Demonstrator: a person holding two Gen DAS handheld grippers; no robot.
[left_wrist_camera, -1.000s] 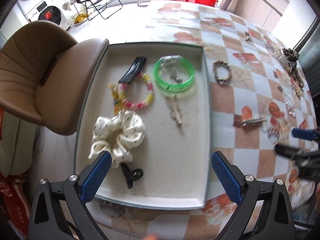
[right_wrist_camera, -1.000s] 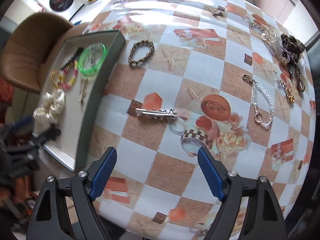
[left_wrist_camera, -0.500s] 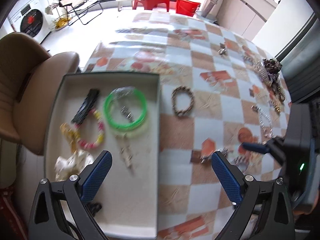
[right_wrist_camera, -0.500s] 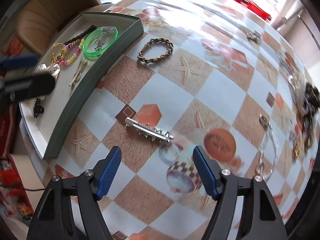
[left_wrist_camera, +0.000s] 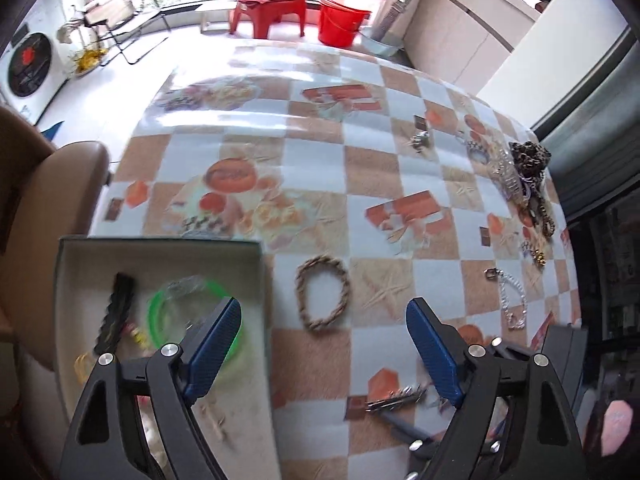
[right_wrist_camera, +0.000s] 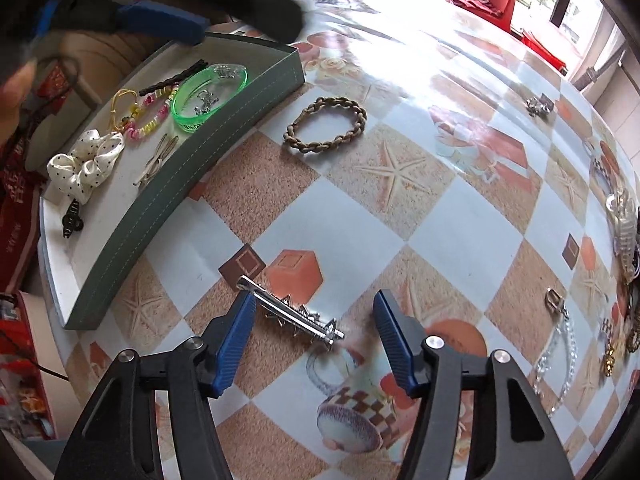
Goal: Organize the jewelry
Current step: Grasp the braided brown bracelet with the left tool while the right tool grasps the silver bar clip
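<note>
Left gripper swung from tray to braid; right gripper dropped over clip; both jaws narrowing, empty — pickups next.

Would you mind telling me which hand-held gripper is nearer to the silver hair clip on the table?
Right. The right hand-held gripper straddles the silver hair clip, jaws just closing, pads not yet pressing. The left hand-held gripper hovers farther off, over the braided bracelet.
</note>
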